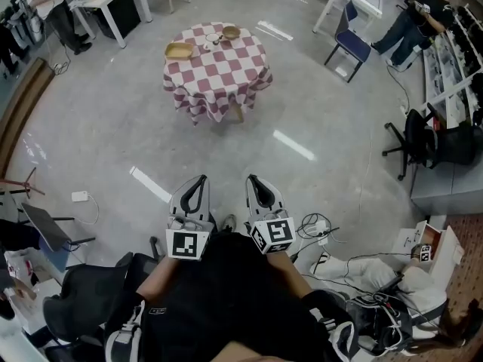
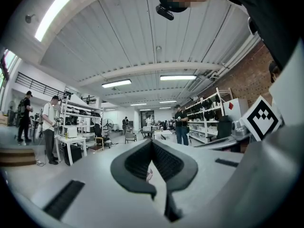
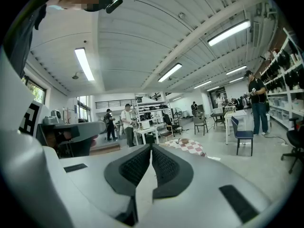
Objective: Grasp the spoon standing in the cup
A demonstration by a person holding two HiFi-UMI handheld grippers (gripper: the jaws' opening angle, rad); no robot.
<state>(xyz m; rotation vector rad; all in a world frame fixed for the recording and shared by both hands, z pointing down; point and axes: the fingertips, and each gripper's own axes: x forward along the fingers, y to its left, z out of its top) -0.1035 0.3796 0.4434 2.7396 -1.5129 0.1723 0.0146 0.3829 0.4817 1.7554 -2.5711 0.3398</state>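
In the head view we hold the left gripper [image 1: 201, 179] and right gripper [image 1: 252, 179] side by side at 6 o'clock. The checkered surface [image 1: 226, 78] stands well apart at 12 o'clock. It carries a tray [image 1: 179, 50], a bowl [image 1: 231, 32] and, between them, a cluster [image 1: 213, 41] too small to tell cup from spoon.

In the left gripper view the jaws are pressed together, holding nothing.

In the right gripper view the jaws are likewise pressed together and empty, and the surface [image 3: 189, 147] lies at 1 o'clock.
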